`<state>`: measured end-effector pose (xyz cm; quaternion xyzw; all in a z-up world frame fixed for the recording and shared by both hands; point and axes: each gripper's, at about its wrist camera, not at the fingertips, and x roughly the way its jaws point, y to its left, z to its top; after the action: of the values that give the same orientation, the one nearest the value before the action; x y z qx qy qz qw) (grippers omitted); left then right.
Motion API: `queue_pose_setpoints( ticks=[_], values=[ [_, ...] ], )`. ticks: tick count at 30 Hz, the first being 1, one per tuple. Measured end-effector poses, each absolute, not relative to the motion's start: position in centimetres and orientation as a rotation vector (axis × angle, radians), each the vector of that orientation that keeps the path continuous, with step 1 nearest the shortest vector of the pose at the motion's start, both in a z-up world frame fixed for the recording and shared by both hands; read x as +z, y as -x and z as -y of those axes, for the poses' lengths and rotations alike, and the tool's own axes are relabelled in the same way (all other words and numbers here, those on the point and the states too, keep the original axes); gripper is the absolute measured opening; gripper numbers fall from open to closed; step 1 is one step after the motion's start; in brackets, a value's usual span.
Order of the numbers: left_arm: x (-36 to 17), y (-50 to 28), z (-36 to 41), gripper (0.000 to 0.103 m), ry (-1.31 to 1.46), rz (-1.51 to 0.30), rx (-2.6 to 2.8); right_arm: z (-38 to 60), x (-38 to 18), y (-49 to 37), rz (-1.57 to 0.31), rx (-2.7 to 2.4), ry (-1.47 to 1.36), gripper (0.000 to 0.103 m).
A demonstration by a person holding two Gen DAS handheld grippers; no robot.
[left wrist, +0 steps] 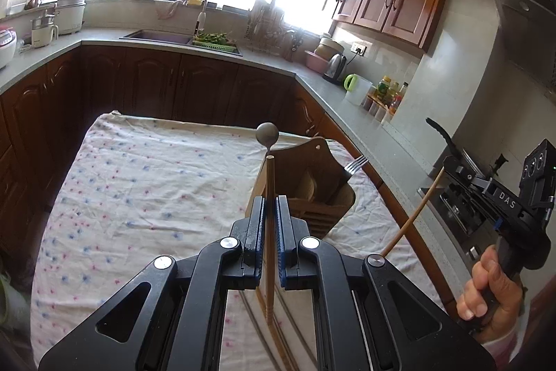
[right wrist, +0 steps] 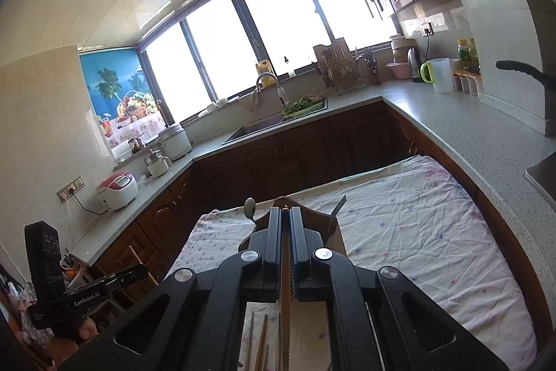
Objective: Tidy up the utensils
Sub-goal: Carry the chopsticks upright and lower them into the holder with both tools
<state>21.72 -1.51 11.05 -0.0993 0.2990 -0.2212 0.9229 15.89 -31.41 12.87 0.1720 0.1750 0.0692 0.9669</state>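
In the left wrist view my left gripper [left wrist: 270, 202] is shut on a pale wooden chopstick [left wrist: 269, 266], which stands upright between its jaws. Just beyond it is a wooden utensil holder [left wrist: 312, 176] with a grey spoon [left wrist: 267, 131] and a fork [left wrist: 356, 164] sticking out. At the right a hand holds my right gripper [left wrist: 451, 167], shut on a second chopstick [left wrist: 413, 218] that slants down. In the right wrist view that gripper [right wrist: 285, 212] clamps its chopstick [right wrist: 285, 308] in front of the holder [right wrist: 335, 232]. Several more chopsticks [right wrist: 259, 339] lie on a pale board [right wrist: 305, 336] below.
A floral cloth [left wrist: 139, 197] covers the table. An L-shaped grey counter [left wrist: 347, 113] runs behind and to the right, with a sink [left wrist: 156, 35], kettle [left wrist: 335, 66], jug [left wrist: 356, 89] and spice bottles. A stove [left wrist: 451, 207] sits by the right gripper. The left gripper's body [right wrist: 52, 284] fills the lower left.
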Motion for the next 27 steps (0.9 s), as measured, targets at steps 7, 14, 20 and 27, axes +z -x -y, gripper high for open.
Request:
queue_pose_setpoints(
  ticks=[7,14,20,27],
  values=[
    [14.8,-23.7,2.2,0.005,0.204,-0.523,-0.46,32.2,15.5,-18.2,-0.276,0.122,-0.357,0.004],
    [18.3,-26.4,2.7,0.005,0.227,-0.419,-0.46,32.5,18.2,-20.8,-0.205,0.089,-0.336,0.004],
    [19.1,-29.4,3.6,0.005,0.247,-0.359,-0.446,32.5,18.5,-23.0,-0.188,0.053,-0.298,0.004],
    [16.4,-32.3,5.0,0.005,0.268,-0.373,-0.418,32.2,15.7,-24.9,-0.213,0.031,-0.284,0.004]
  ],
)
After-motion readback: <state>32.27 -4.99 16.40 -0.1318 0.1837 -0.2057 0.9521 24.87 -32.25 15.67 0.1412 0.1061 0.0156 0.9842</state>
